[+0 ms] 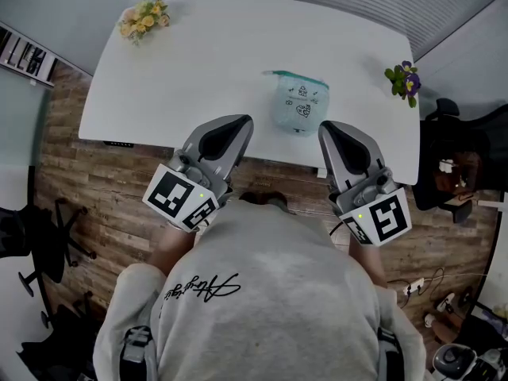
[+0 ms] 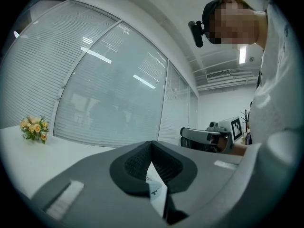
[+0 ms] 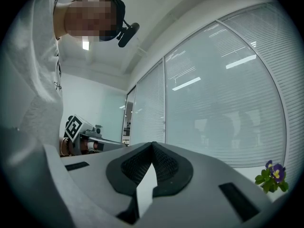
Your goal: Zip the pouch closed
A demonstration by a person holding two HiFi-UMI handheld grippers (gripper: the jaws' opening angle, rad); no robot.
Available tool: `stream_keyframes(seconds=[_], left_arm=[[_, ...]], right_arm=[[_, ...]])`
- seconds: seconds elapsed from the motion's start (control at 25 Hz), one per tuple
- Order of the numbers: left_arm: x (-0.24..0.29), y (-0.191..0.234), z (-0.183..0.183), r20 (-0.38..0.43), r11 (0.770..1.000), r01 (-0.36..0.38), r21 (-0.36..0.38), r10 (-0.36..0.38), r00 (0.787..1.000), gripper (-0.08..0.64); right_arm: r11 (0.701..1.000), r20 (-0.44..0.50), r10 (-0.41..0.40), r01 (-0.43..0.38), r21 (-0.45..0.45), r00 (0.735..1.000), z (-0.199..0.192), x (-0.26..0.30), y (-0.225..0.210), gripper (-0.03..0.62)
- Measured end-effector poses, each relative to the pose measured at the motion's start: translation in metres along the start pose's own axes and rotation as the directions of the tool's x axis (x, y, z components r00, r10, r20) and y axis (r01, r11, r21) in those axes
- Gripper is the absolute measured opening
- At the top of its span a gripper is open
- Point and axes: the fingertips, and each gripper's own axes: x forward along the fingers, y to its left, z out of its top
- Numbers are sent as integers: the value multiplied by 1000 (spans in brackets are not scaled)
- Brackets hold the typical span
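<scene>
Left gripper (image 2: 152, 143): jaws closed, tips meeting, nothing between them; held over the near edge of the table, tips pointing towards the far side.
Right gripper (image 3: 152, 144): jaws closed tip to tip, empty; held level with the left gripper and apart from it, also at the near edge.
Marker cubes: one at the rear end of each gripper, nearest the person; the left one (image 1: 181, 198) shows two square markers in the head view.
Pouch (image 1: 299, 101): pale teal with small printed figures, lying on the table just beyond the gripper tips, nearer the right gripper; neither gripper touches it. A teal strip runs along its far edge and sticks out to the left. Whether the zip is open or closed cannot be made out.
Table (image 1: 198, 62): white, rounded corners.
Yellow flowers (image 1: 144, 17): far left corner of the table, well apart from the pouch.
Purple flowers (image 1: 404, 79): right edge of the table, to the right of the pouch.
Person (image 1: 262, 292): light grey top, leaning over the near edge.
Blinds (image 2: 109, 94): closed, behind glass beyond the table.
Floor (image 1: 103, 181): wood planks.
Chair (image 1: 448, 161): dark, at the right end of the table.
</scene>
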Motion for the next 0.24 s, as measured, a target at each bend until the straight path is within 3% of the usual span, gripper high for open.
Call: stream_keyframes(seconds=[0.24], left_arm=[[-6,0,0,2,1000,2,-2,-2,1000,0]], right_arm=[[1000,-3,7,-7,-5,1000,0,3,8,2]])
